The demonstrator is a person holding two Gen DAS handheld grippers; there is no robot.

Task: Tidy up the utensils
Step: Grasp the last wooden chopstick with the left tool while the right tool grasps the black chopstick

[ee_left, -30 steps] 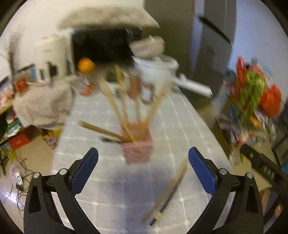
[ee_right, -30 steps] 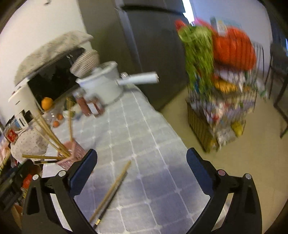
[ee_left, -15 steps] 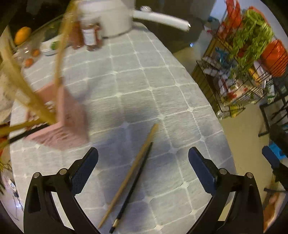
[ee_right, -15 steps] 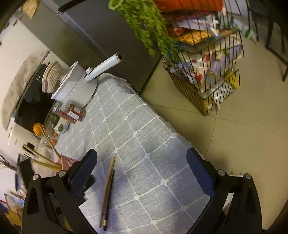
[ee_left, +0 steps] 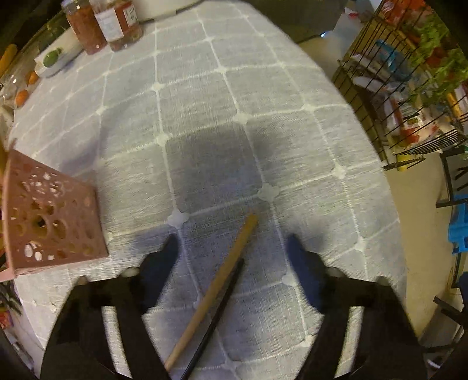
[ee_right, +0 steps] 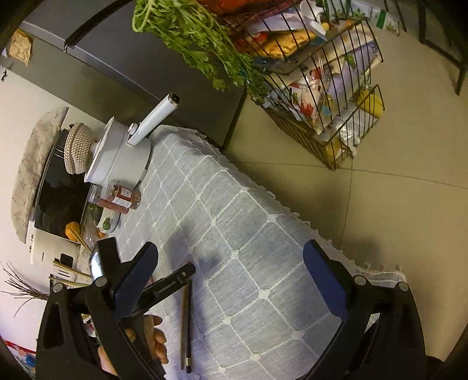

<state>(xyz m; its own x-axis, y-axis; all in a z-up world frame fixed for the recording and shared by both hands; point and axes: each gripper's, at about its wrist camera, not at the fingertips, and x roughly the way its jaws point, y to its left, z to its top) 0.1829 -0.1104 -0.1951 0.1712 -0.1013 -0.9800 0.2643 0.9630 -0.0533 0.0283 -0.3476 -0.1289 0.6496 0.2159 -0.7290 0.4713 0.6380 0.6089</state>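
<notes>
Closing jaws of the left gripper [ee_left: 232, 248] point nearly straight down at the tabletop [ee_left: 204, 102], and between their blue pads lie a light wooden chopstick [ee_left: 216, 286] and a thin black chopstick [ee_left: 218, 317], side by side and touching along part of their length; the pads have not reached either one, so nothing is gripped. Both sticks lie flat on the grey checked cloth, running from the bottom edge of the left wrist view up toward the cloth's middle. A pink perforated utensil holder [ee_left: 49, 222] stands at the left edge of that view, apart from the sticks. At the far end of the tabletop stand two jars [ee_left: 102, 23] with red contents. Jaws of the right gripper [ee_right: 231, 277] stand wide apart and hold nothing, hovering over the cloth near the tabletop's edge. In the right wrist view a hand [ee_right: 152, 342] shows beside the chopsticks, and a white saucepan [ee_right: 120, 157] sits at the far end.
</notes>
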